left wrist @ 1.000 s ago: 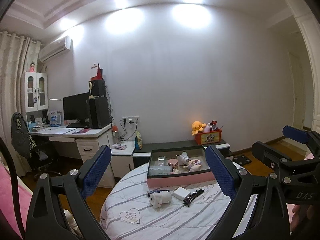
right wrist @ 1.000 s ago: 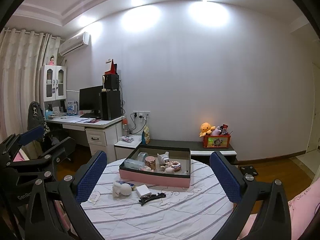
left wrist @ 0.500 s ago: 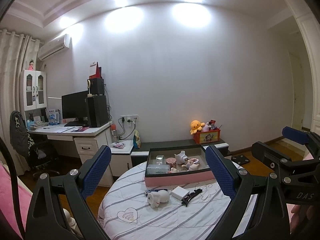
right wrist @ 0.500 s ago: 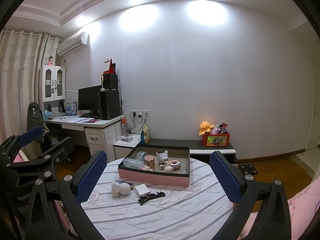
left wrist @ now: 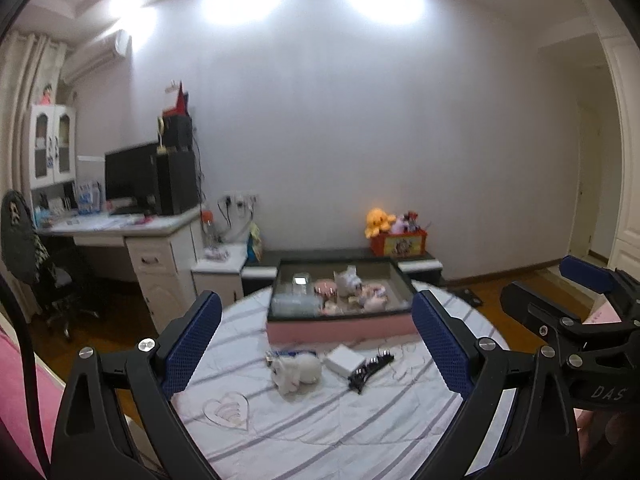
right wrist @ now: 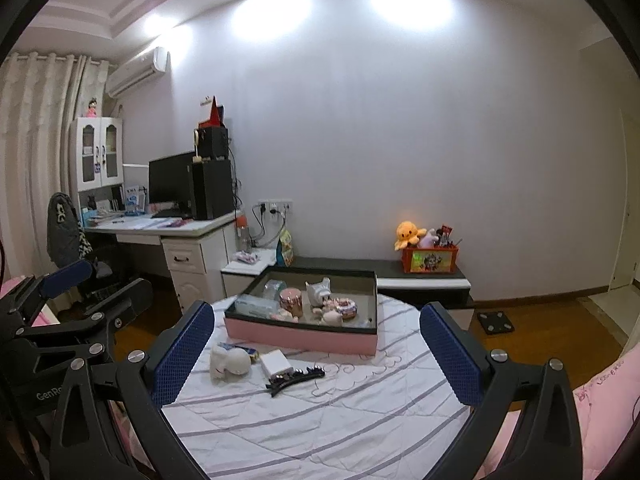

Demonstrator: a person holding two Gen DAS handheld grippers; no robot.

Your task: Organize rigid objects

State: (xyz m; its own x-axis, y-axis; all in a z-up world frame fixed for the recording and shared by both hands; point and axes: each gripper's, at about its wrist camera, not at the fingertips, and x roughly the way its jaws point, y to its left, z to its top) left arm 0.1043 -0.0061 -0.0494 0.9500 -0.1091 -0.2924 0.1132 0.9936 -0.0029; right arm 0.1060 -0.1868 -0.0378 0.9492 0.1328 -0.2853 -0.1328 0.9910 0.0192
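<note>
A round table with a striped white cloth [left wrist: 320, 432] [right wrist: 340, 420] carries a pink-sided box [left wrist: 340, 326] [right wrist: 300, 338] holding several small trinkets. In front of the box lie a white animal figurine [left wrist: 296, 370] [right wrist: 229, 361], a white rectangular block [left wrist: 345, 360] [right wrist: 276, 363] and a black hair clip [left wrist: 370, 368] [right wrist: 294, 376]. My left gripper [left wrist: 318, 344] hovers open over the near part of the table, empty. My right gripper [right wrist: 316, 352] is likewise open and empty, to the right of the left one [right wrist: 60, 320].
A white desk [right wrist: 160, 226] with a monitor and speakers stands at the left, with a black chair [right wrist: 66, 232] beside it. A low dark bench [right wrist: 400, 272] along the wall holds an orange toy box [right wrist: 430, 258]. Pink bedding [right wrist: 600, 400] lies at the right.
Both views have tilted downward and closed in on the table, so the box and loose items sit higher and larger. Both grippers stay open.
</note>
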